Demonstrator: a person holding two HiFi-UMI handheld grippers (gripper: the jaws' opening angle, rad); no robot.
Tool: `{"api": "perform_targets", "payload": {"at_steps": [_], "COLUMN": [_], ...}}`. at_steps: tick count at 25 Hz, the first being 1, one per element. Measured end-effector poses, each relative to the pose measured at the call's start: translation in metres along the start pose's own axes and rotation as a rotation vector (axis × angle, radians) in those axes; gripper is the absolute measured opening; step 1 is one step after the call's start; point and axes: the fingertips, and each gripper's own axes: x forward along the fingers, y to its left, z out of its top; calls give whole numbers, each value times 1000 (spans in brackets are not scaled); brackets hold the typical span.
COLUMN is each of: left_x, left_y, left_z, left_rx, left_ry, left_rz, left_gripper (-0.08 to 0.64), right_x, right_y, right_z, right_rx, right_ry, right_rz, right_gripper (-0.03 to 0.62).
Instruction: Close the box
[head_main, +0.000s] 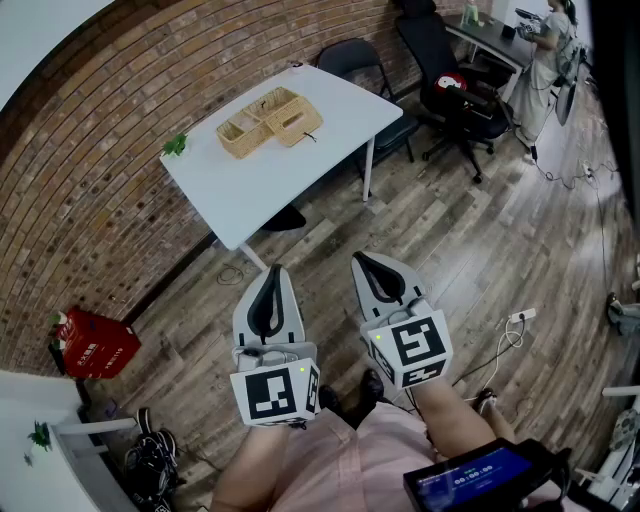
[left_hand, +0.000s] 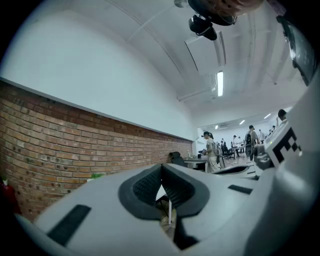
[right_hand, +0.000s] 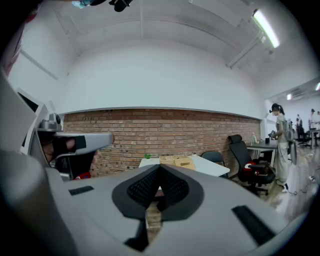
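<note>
Tan box (head_main: 270, 120) sits on the white table (head_main: 250, 190), on the side close to the brick wall (head_main: 90, 230). It lies open, with two halves side by side, and I cannot tell which half is the lid. Nothing is touching it. A little green plant (head_main: 175, 145) sits at one corner of the table, and a dark chair (head_main: 355, 55) stands at the far end. On the wooden floor (head_main: 450, 240) by the wall is a red crate (head_main: 95, 345).

The left claw (head_main: 272, 272) and the right claw (head_main: 358, 258) are held close to the person, well apart from the table. Both are squeezed closed and hold nothing.

So the job has not begun, I think. The person has to walk up to the table, reach the box and fold it closed.
</note>
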Motion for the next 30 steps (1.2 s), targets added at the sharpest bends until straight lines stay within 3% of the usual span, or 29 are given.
{"api": "perform_targets", "payload": {"at_steps": [12,14,23,30], "left_x": [5,8,22,55], "left_y": [-22,-29,-54,-53], "left_z": [-3,-3,-13,-24], "left_rx": [9,12,19,22], "left_ry": [15,16,33,57], "left_rz": [20,29,100,98], "left_gripper": [11,11,11,11], "right_x": [-11,-12,-14,12], "right_y": [-25,-31,-71,-95], "right_z": [-2,-4,-17,-18], "right_rx": [33,48,17,16], "right_ry": [-27,-19,2,13], "right_rz": [-2,31,80,81], "right_gripper": [5,188,186,170]}}
